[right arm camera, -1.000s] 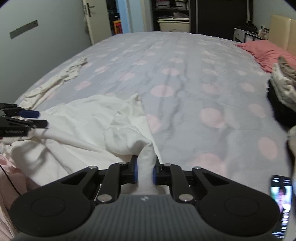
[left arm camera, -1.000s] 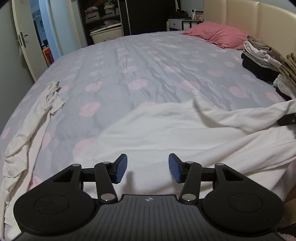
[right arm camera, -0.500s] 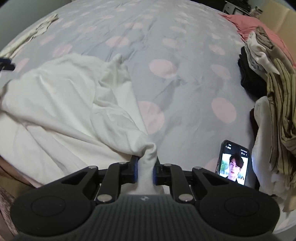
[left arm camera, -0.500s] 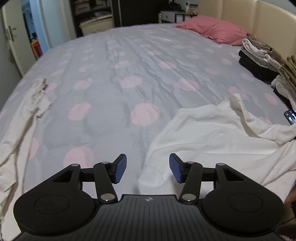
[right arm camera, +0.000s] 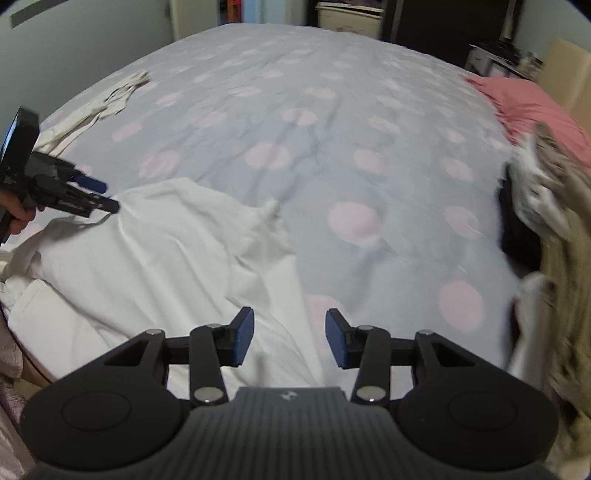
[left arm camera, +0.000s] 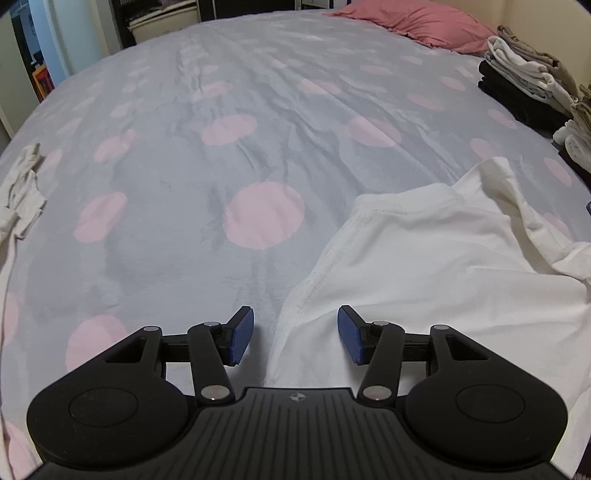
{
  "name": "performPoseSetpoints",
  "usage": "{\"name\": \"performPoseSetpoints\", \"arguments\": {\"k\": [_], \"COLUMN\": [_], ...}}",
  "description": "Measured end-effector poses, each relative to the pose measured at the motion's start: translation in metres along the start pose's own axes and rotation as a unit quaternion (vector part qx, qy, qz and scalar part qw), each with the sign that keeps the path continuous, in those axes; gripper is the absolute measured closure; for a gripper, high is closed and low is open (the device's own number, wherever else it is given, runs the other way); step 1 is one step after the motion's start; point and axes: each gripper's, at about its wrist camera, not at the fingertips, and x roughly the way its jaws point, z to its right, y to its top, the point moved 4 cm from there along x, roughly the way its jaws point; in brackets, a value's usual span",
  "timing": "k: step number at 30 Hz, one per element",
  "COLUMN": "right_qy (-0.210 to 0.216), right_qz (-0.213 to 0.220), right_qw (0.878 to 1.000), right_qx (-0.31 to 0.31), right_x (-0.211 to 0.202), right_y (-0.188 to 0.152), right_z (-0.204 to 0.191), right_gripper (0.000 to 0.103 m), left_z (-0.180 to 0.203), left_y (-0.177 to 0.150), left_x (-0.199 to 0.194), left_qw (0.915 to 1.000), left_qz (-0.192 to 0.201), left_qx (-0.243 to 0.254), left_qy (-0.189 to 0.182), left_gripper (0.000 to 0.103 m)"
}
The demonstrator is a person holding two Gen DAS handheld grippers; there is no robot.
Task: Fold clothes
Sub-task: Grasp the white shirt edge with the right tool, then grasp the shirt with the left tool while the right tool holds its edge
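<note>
White shirt (left arm camera: pixel 436 266) soft, creased, stitched hem, rumpled at near edge of bed (left arm camera: pixel 258 110); grey spotted sheet. Left gripper (left arm camera: pixel 295 338) and right gripper (right arm camera: pixel 290 341) spread wide, empty. Pink pillow (left arm camera: pixel 413 18) far corner.

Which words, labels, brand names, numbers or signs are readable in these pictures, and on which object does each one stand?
No text can be read with certainty.
Left gripper: pale lettering along its side in the right wrist view, too small and blurred to read.
Left gripper body: a small round emblem, no letters.
Right gripper: a small emblem on its body, no letters.
</note>
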Motion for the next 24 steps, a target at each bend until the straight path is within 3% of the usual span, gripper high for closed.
{"name": "performPoseSetpoints", "arguments": {"k": [6, 11, 13, 15, 16, 21, 24], "right_qy": [0.027, 0.011, -0.003, 0.000, 0.004, 0.036, 0.008], "right_qz": [-0.024, -0.054, -0.062, -0.062, -0.061, -0.030, -0.017], "right_qw": [0.997, 0.992, 0.990, 0.992, 0.994, 0.999, 0.999], "right_qx": [-0.068, -0.117, -0.127, -0.108, -0.095, 0.015, 0.035], "right_x": [0.056, 0.077, 0.078, 0.073, 0.070, 0.055, 0.049], "right_y": [0.002, -0.014, -0.021, -0.023, -0.023, -0.016, -0.014], "right_z": [-0.042, -0.053, -0.049, -0.036, -0.030, 0.008, 0.025], "right_gripper": [0.057, 0.060, 0.068, 0.071, 0.079, 0.082, 0.089], "left_z": [-0.001, 0.000, -0.001, -0.002, -0.002, -0.002, -0.002], "left_y": [0.000, -0.001, -0.001, -0.001, -0.001, 0.003, 0.005], "left_x": [0.012, 0.013, 0.012, 0.012, 0.011, 0.012, 0.014], "left_qw": [0.9998, 0.9995, 0.9993, 0.9991, 0.9990, 0.9984, 0.9978], "left_qz": [-0.009, -0.004, -0.004, -0.004, -0.004, 0.000, -0.002], "left_qx": [-0.017, -0.023, -0.028, -0.030, -0.030, -0.040, -0.048], "left_qy": [-0.011, -0.019, -0.024, -0.029, -0.032, -0.042, -0.045], "left_gripper": [0.054, 0.055, 0.055, 0.055, 0.055, 0.055, 0.055]}}
